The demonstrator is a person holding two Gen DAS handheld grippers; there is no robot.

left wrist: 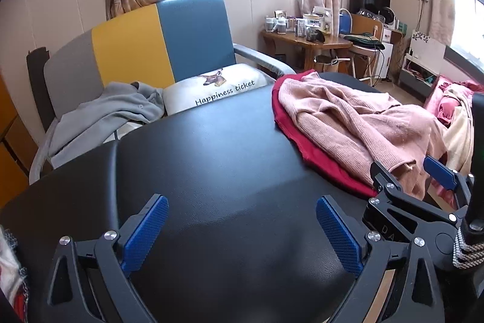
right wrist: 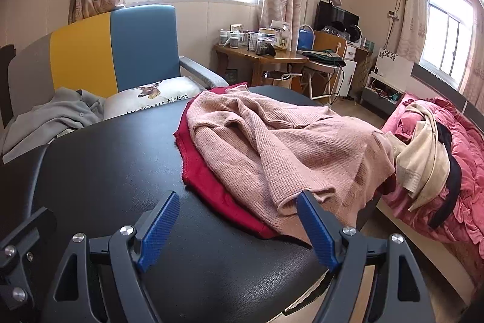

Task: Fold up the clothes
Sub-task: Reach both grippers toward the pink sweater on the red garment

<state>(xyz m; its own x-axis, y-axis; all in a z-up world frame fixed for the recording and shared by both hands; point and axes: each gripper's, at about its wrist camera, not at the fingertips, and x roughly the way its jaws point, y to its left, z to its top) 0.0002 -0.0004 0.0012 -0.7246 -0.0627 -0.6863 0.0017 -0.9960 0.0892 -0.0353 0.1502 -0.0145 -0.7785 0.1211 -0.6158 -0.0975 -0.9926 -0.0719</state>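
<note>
We hold the left tool (left wrist: 242, 232) above the bare black bench (left wrist: 217, 147), its blue pads spread apart and gripping nothing. Our right tool (right wrist: 239, 227) is likewise spread wide, its right pad just beside a sleeve cuff of the pink sweater (right wrist: 272, 141). That sweater lies crumpled on a red garment (right wrist: 211, 180) at the bench's right side.

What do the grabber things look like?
Each gripper, left and right, has two flat blue pads with a bumpy grid texture, held on black angular metal frames with shiny silver bolts. The right one's body shows faint letters.
</note>
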